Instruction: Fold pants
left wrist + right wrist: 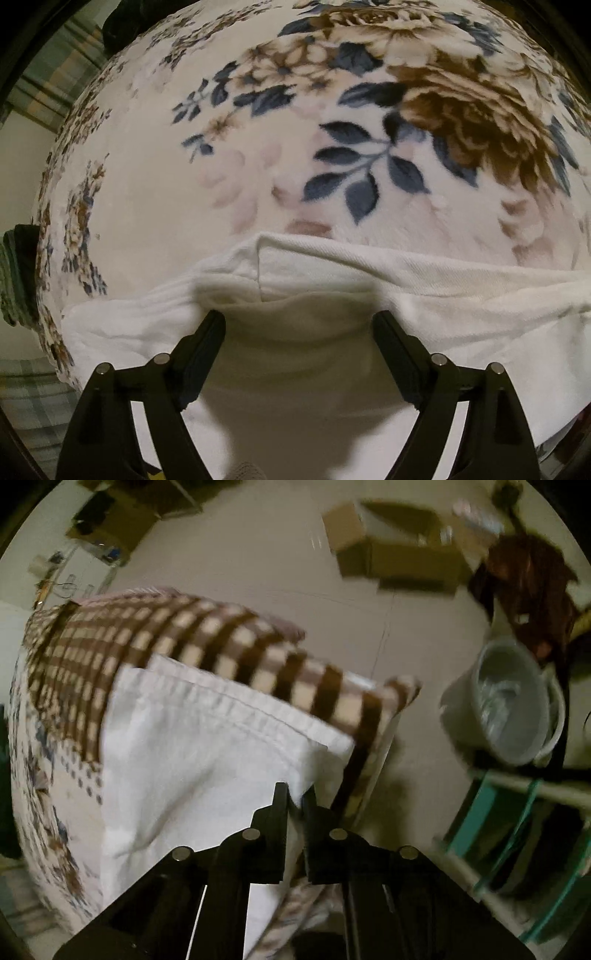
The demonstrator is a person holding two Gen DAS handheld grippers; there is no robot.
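Note:
White pants (406,280) lie across a floral blanket (147,166), with a hemmed edge folded over near the middle of the left wrist view. My left gripper (298,319) points down at them, open wide, one fingertip on each side of a shallow sag in the cloth and nothing pinched. In the right wrist view the white pants (192,746) spread over the blanket's (37,775) edge, stitched hem toward a brown-checked cloth. My right gripper (295,797) is shut on a corner of the pants, and white fabric shows between its fingers.
A brown-checked cloth (221,646) lies beyond the pants near the bed's edge. On the floor past it are an open cardboard box (399,554), a grey bucket (509,701) and a teal rack (517,830). Green plaid bedding (48,85) shows at the left.

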